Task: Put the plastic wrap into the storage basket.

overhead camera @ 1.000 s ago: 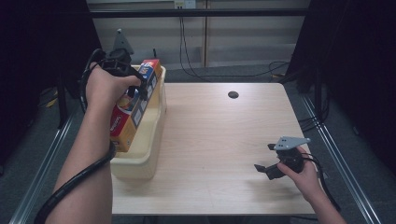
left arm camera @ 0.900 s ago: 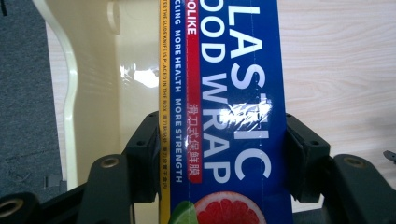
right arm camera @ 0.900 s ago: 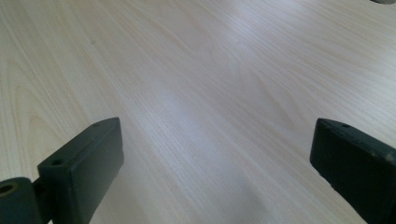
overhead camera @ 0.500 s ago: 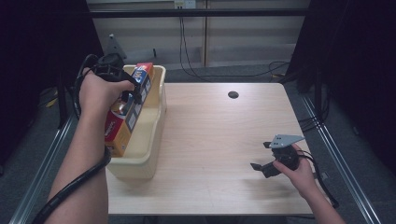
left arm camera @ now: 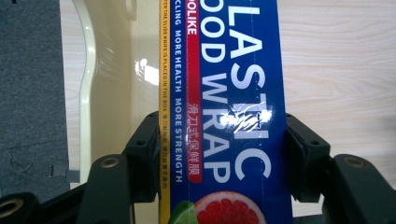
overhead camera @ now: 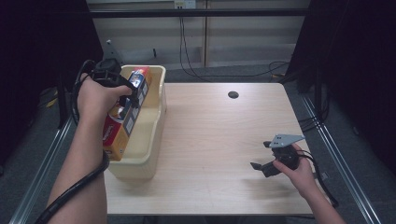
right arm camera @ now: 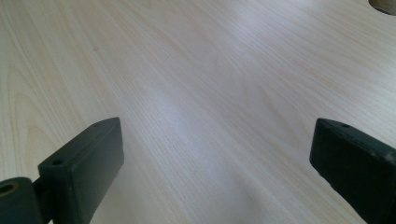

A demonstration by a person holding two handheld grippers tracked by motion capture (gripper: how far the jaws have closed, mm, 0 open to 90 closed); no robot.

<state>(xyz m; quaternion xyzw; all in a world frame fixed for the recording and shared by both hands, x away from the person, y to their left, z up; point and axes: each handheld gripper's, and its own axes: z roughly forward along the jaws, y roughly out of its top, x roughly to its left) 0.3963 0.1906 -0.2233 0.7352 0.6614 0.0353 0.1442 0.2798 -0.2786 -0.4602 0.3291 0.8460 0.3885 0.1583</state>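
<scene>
High view: a light wood table [overhead camera: 210, 140] fills the centre of the frame, with a small dark round hole [overhead camera: 233, 94] near its upper middle. A cream plastic bin [overhead camera: 150, 135] sits along the table's left edge, its long side running from upper to lower frame.

Left gripper [overhead camera: 130, 93], upper left of the high view: held in the person's left hand [overhead camera: 95, 100], its jaws clamped across a long box of plastic wrap [overhead camera: 122, 122]. The box stands tilted in the bin, lower end down at the bin's lower left, upper end rising past the rim toward the upper part of the frame. In the left gripper view the box [left arm camera: 224, 112] runs top to bottom through mid-frame, blue with white lettering, a yellow strip along its left edge and a grapefruit picture at the bottom. Both black jaws press against its sides. The bin's glossy inner wall [left arm camera: 116, 84] shows left of the box; table surface shows to the right.

Right gripper [overhead camera: 264, 163], lower right of the high view: held in the right hand [overhead camera: 301, 175], low over bare table, well apart from the bin. In the right gripper view its jaws stand wide apart with nothing between them, wood grain [right arm camera: 210, 93] beneath
</scene>
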